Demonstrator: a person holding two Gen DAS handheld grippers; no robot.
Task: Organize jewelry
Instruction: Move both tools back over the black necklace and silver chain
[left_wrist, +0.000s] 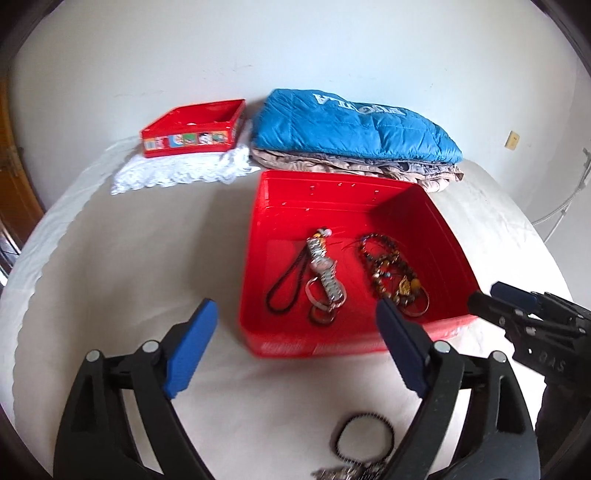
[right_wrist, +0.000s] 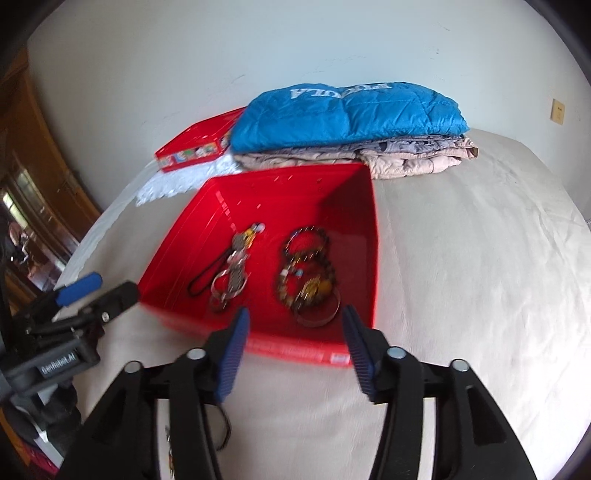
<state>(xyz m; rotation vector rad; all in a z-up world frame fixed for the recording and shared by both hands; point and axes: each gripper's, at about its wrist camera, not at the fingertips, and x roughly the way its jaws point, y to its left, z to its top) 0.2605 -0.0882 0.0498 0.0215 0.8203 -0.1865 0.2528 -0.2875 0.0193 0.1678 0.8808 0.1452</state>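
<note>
1. Your bed (left_wrist: 129, 258) carries the red tray (left_wrist: 454, 236), open side up, near the middle, just in front of the folded quilts (left_wrist: 354, 125)
2. Both grippers are empty with jaws wide: left gripper (left_wrist: 297, 349) short of the tray's near wall, right gripper (right_wrist: 295, 354) at its near rim
3. Sorted pieces lie in two clusters inside: watch (left_wrist: 325, 269) left, beads (left_wrist: 395, 269) right
4. A black bracelet (left_wrist: 365, 439) is loose on the sheet below your left jaws; I'd straddle its rim, close gently, and lift clear of the wall

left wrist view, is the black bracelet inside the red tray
No, the black bracelet lies on the bed sheet in front of the red tray, near the left gripper.
</note>
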